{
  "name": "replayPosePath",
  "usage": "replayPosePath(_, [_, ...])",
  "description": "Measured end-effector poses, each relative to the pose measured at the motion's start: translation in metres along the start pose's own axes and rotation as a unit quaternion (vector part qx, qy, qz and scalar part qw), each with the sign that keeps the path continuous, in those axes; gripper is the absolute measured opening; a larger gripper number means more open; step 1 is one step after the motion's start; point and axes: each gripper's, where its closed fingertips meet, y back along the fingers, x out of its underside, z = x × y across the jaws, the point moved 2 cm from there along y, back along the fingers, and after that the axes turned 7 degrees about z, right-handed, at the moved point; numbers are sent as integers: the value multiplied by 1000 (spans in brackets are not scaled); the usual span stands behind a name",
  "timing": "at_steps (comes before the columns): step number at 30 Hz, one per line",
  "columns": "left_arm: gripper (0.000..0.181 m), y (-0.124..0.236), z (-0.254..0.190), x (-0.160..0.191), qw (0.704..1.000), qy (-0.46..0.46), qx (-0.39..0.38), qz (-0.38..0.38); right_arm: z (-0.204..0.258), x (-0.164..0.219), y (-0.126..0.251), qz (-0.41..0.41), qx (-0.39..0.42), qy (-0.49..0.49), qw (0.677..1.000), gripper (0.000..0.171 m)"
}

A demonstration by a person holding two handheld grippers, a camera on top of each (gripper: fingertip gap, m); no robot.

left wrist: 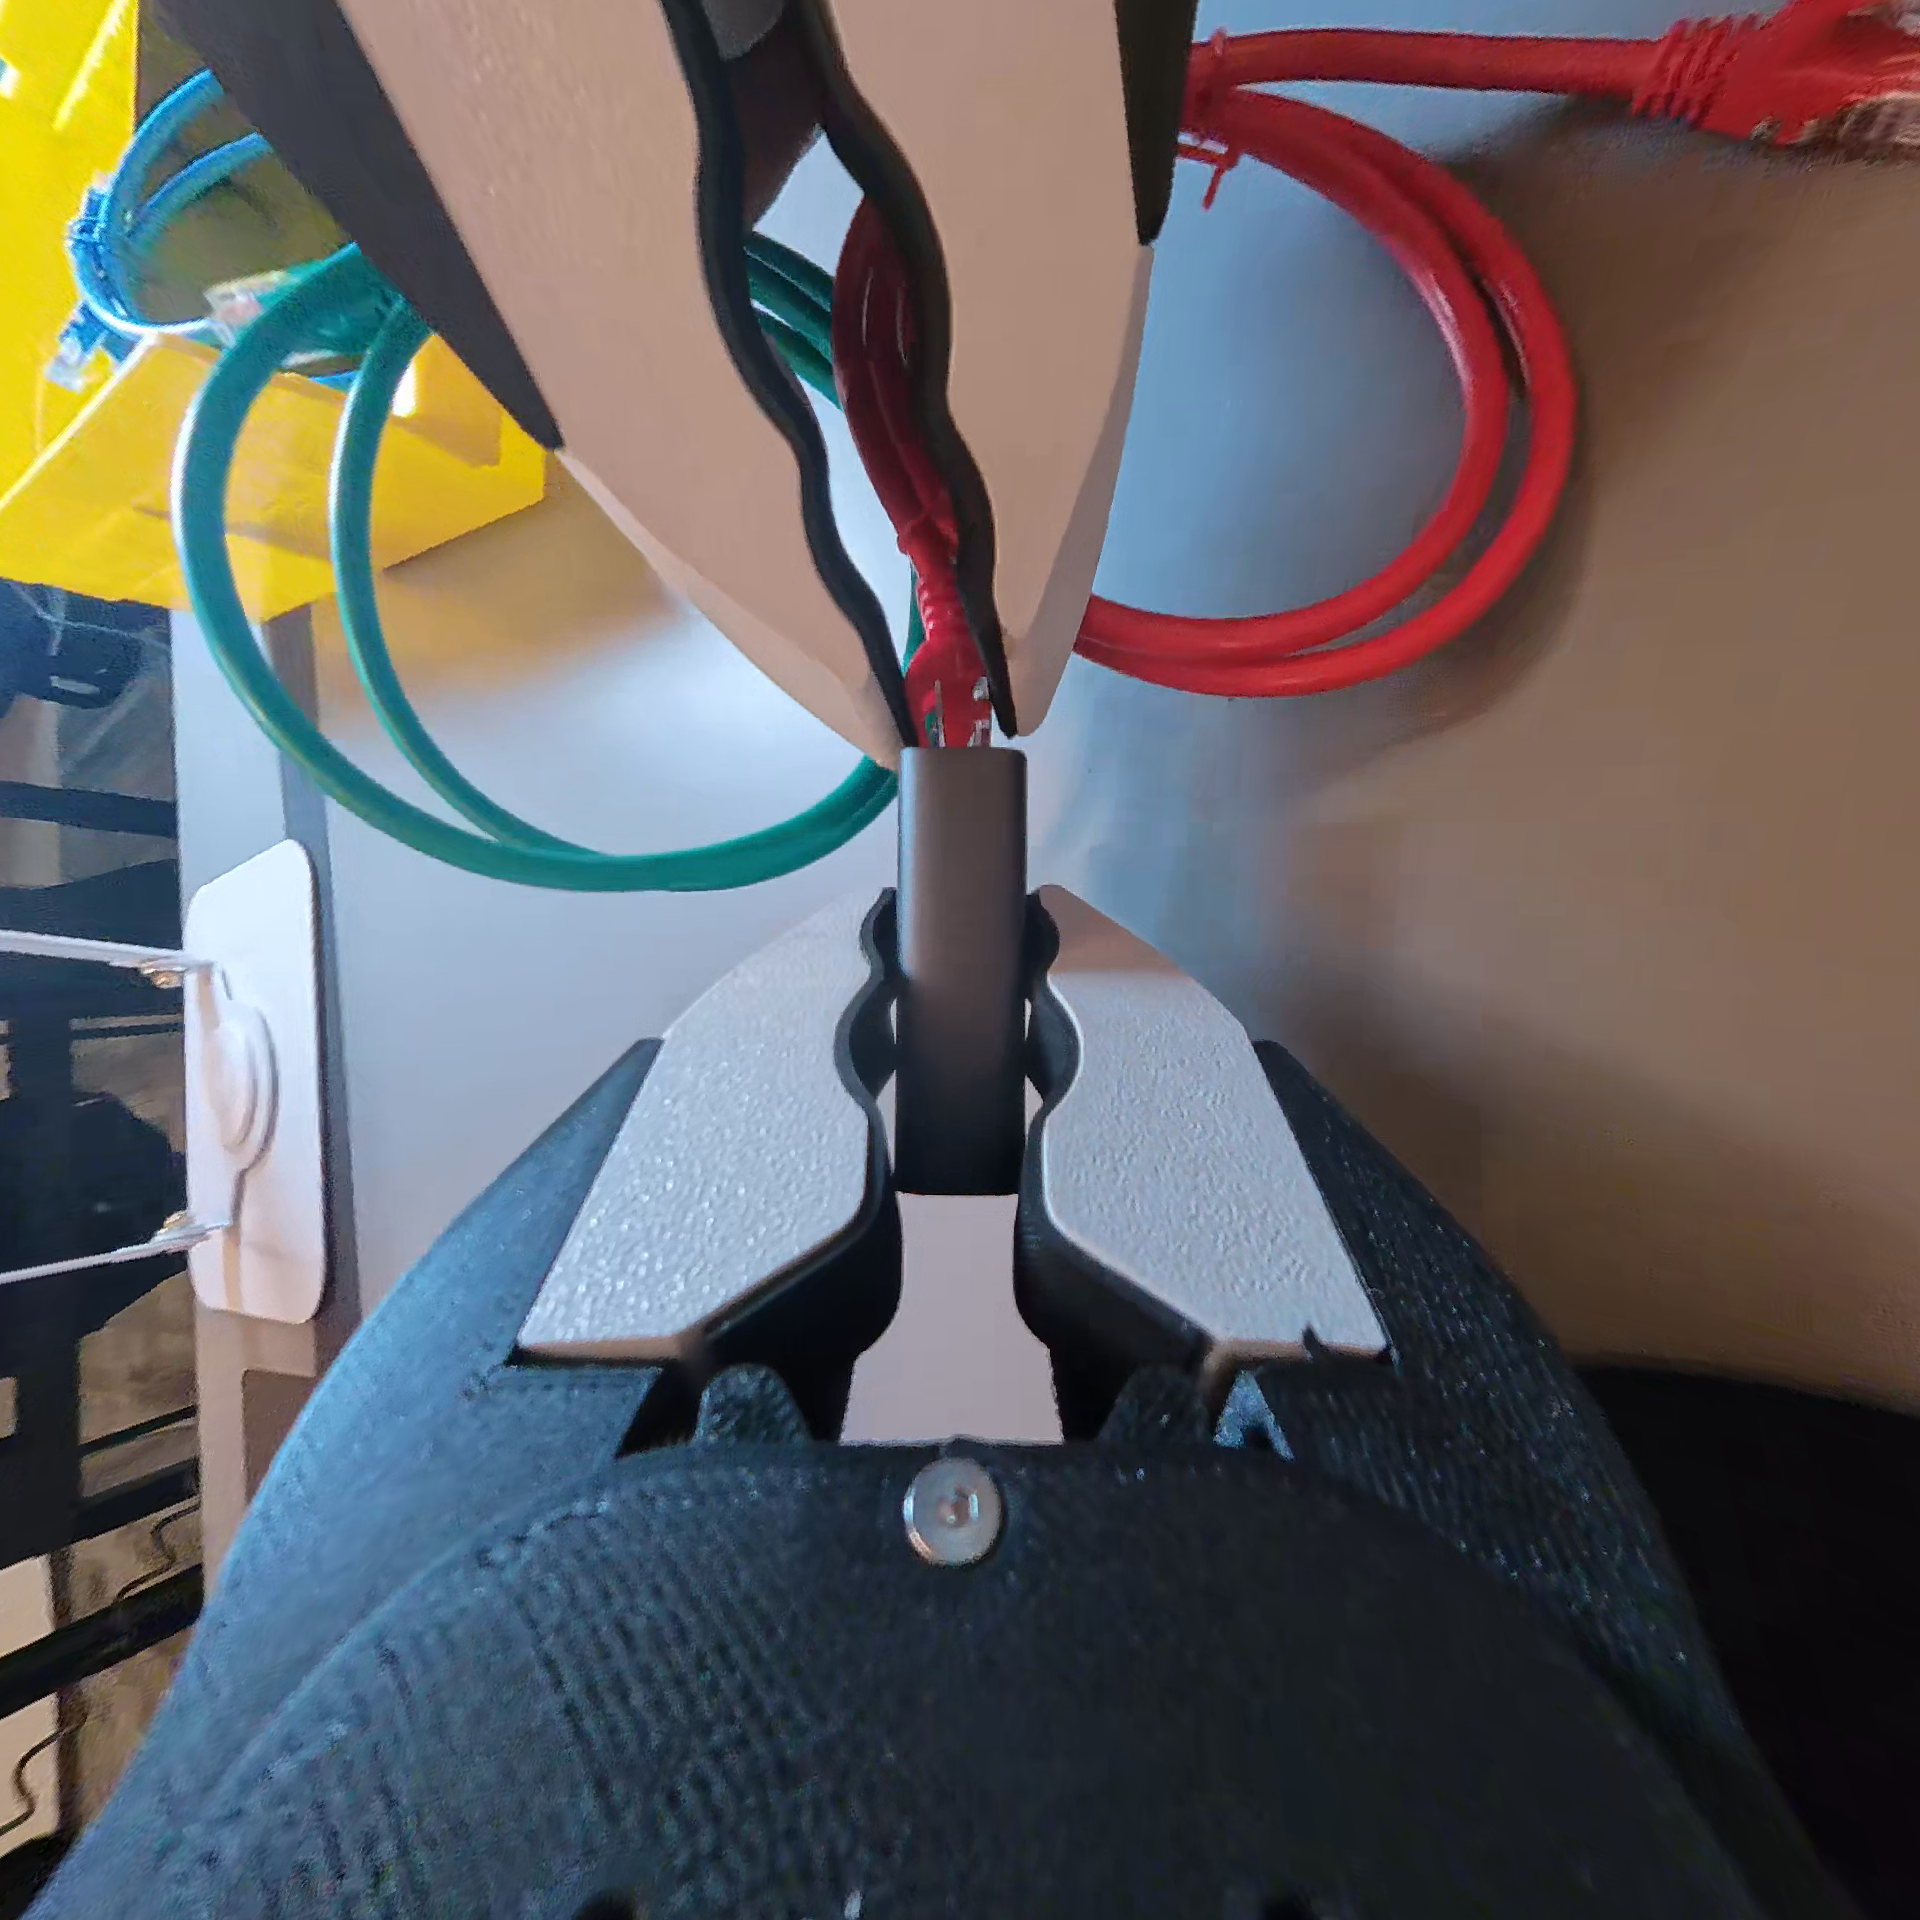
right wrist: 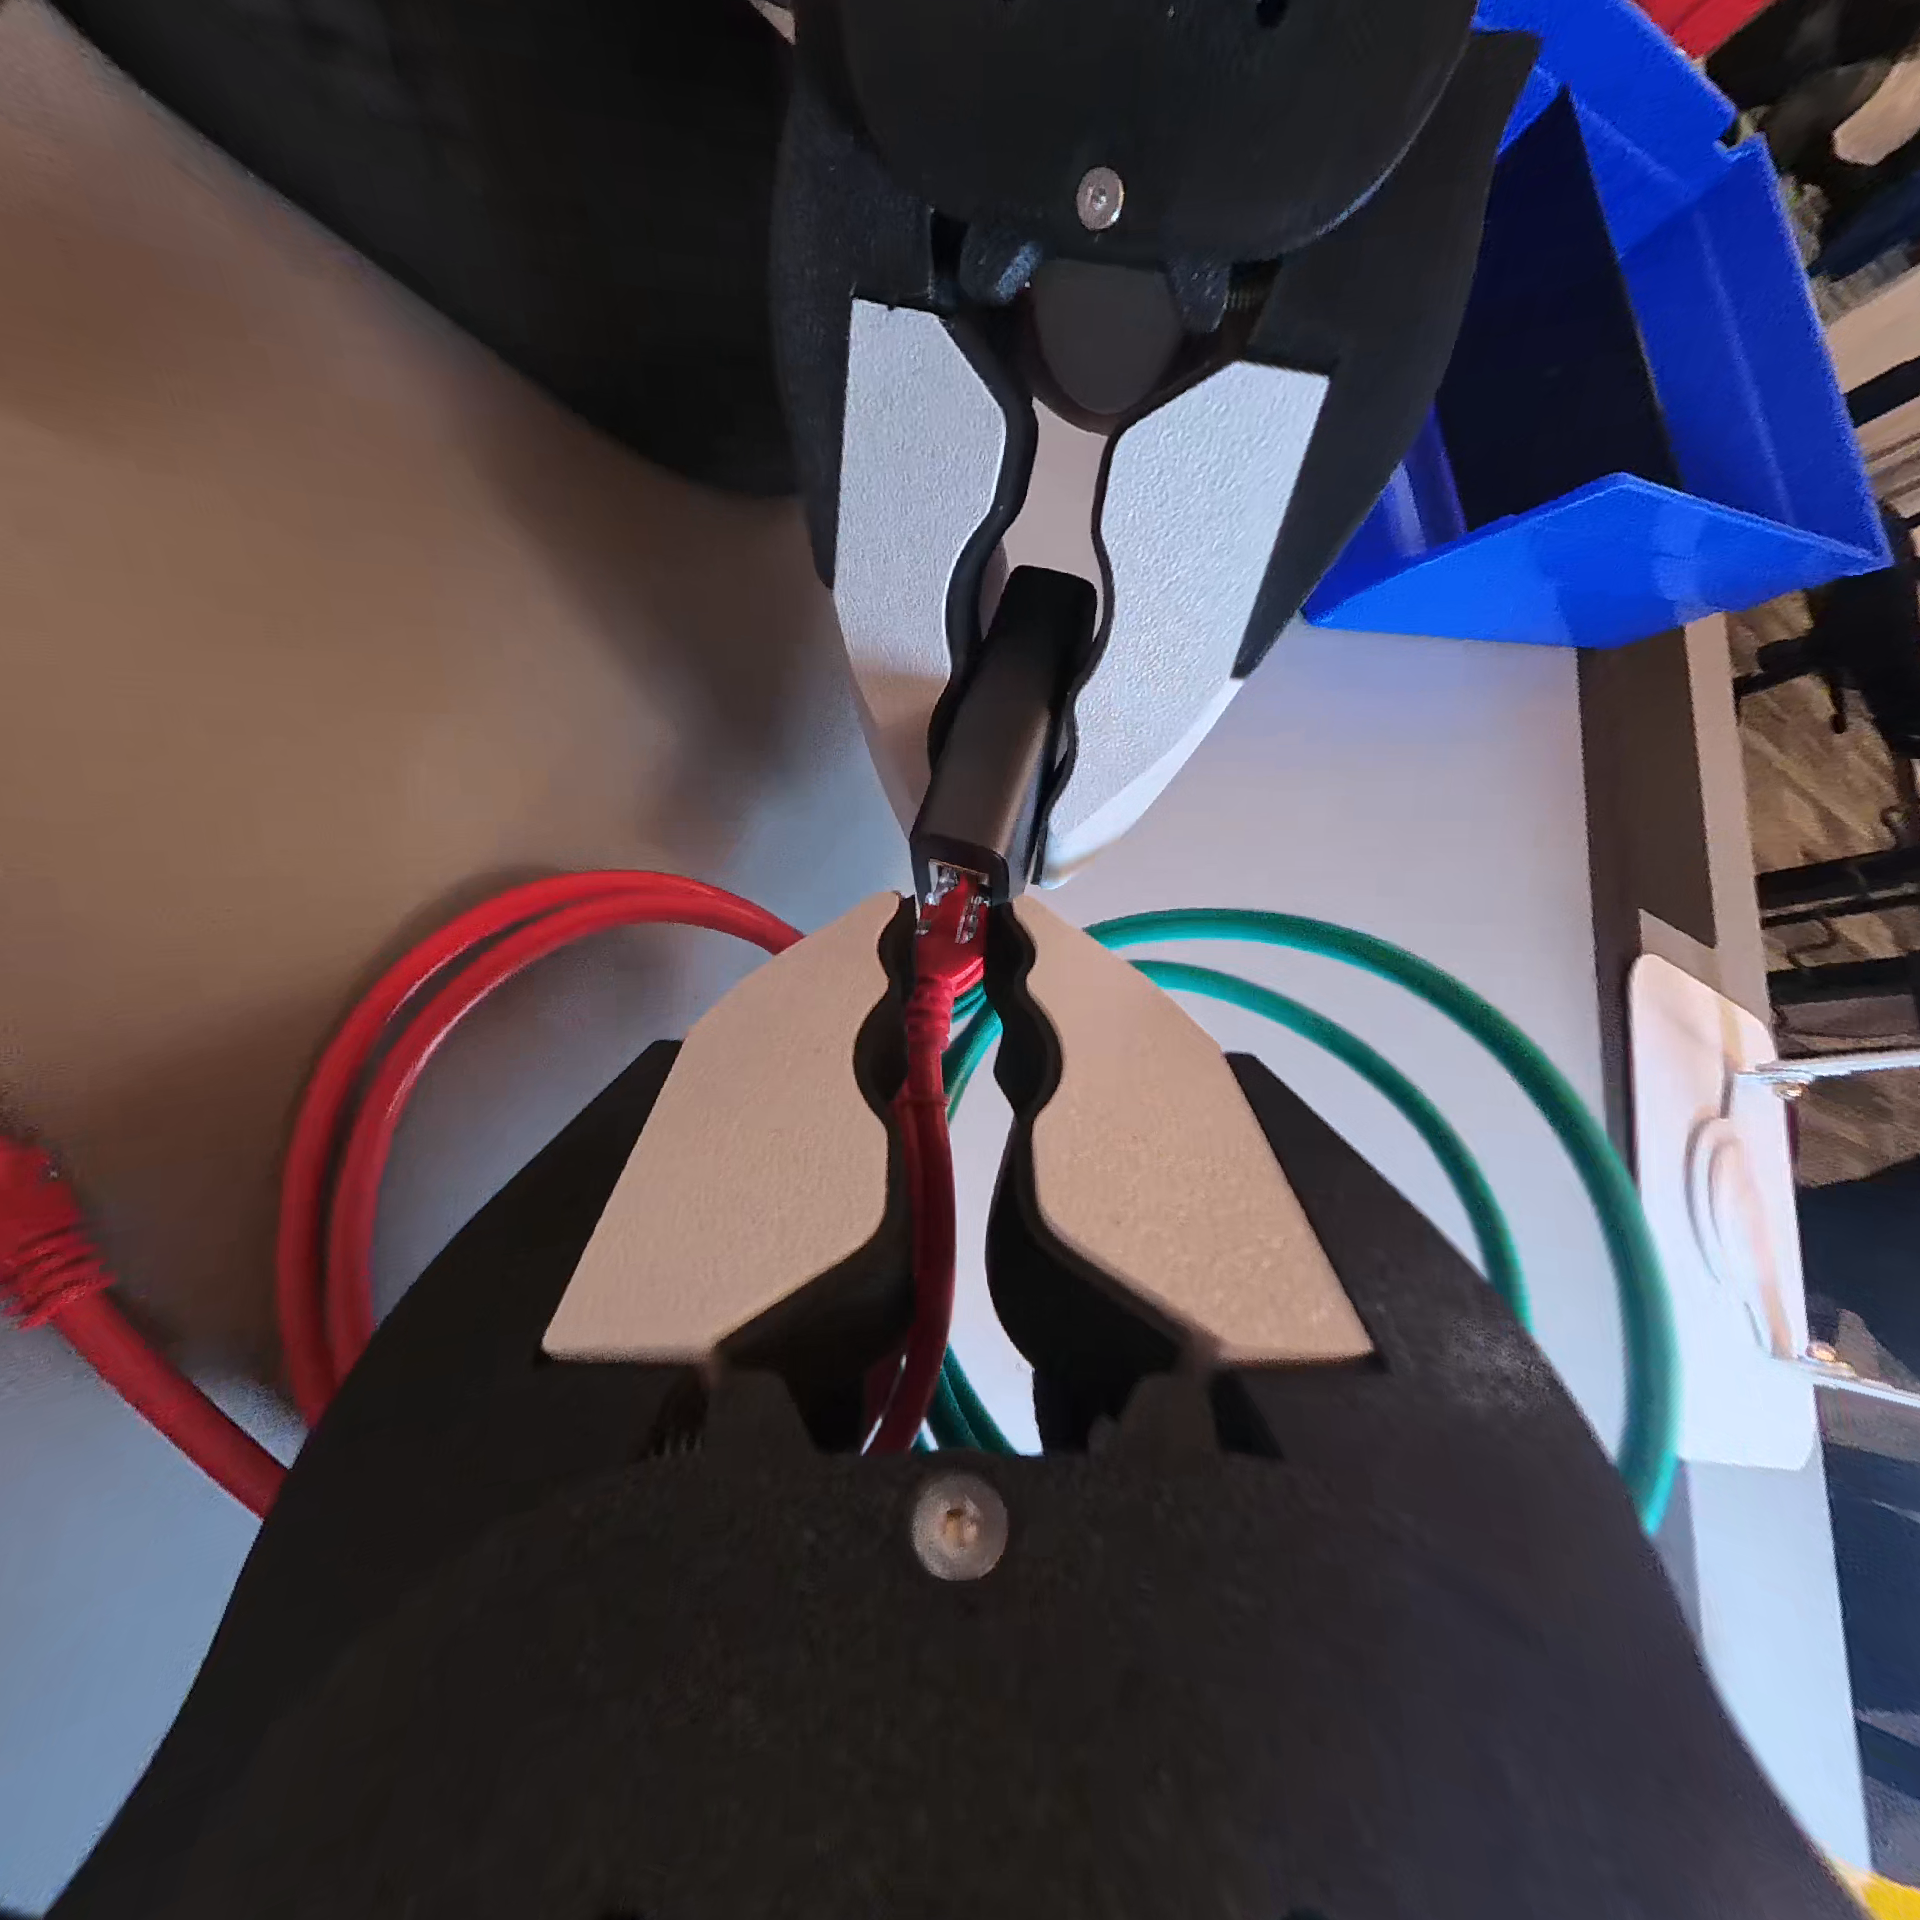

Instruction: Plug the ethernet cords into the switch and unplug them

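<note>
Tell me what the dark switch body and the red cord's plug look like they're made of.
Switch: smooth matte dark casing with a soft sheen, either coated metal or plastic; I cannot tell which. Red cord: glossy rubbery jacket, ribbed moulded boot behind the plug, whose tip looks like clear hard plastic with metallic glints.

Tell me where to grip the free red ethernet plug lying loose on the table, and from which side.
Grip the ribbed red strain-relief boot just behind the free plug, closing across its width from above. It lies flat on the grey table, so the sides are exposed. Both grippers are occupied: the right gripper pinches the other red connector, and the left gripper holds the dark switch.
</note>
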Motion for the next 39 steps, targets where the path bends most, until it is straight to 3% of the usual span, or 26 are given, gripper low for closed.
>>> replayPosePath(6, [23,-10,-6,-10,1000,0,29,-9,9,9,8,9,-55,-22,998,13])
replayPosePath(7, [22,-12,2,1,1000,-4,1,29,9,11,11,10,-61,-24,998,13])
replayPosePath(8, [23,-13,18,29,994,-7,-44,99,23,6,21,-14,-121,-35,992,13])
replayPosePath(9, [22,-11,21,46,994,28,-30,97,28,4,27,-23,-125,-44,991,13])
replayPosePath(11, [22,6,15,41,998,60,-15,33,16,16,38,-1,-48,-42,998,13])
replayPosePath(13, [22,23,22,33,997,60,-53,18,5,16,63,-10,-28,-79,996,13])
replayPosePath(17, [21,43,38,39,991,80,-108,8,-49,-1,139,-45,92,-101,990,13])
replayPosePath(21, [21,45,36,45,987,109,-115,-11,-125,41,203,74,272,-139,949,14])
replayPosePath(23, [21,44,34,46,987,106,-121,-5,-155,70,218,112,309,-184,926,14])
replayPosePath(26, [21,42,32,46,987,104,-122,-2,-195,128,219,157,351,-247,890,14])
replayPosePath(29, [21,38,30,48,987,105,-118,-1,-216,199,197,179,345,-339,857,14])
replayPosePath(31, [21,37,29,51,987,108,-118,0,-217,246,175,192,335,-393,835,14])
replayPosePath(34, [21,37,31,53,986,114,-122,-4,-203,303,148,278,320,-419,803,15])
replayPosePath(35, [21,38,32,53,986,115,-125,-6,-202,311,148,307,332,-411,792,15])
replayPosePath(36, [21,38,33,53,985,115,-126,-7,-204,307,147,304,343,-393,797,26])
replayPosePath(39, [21,38,34,51,985,115,-128,-15,-215,272,156,260,370,-374,810,43])
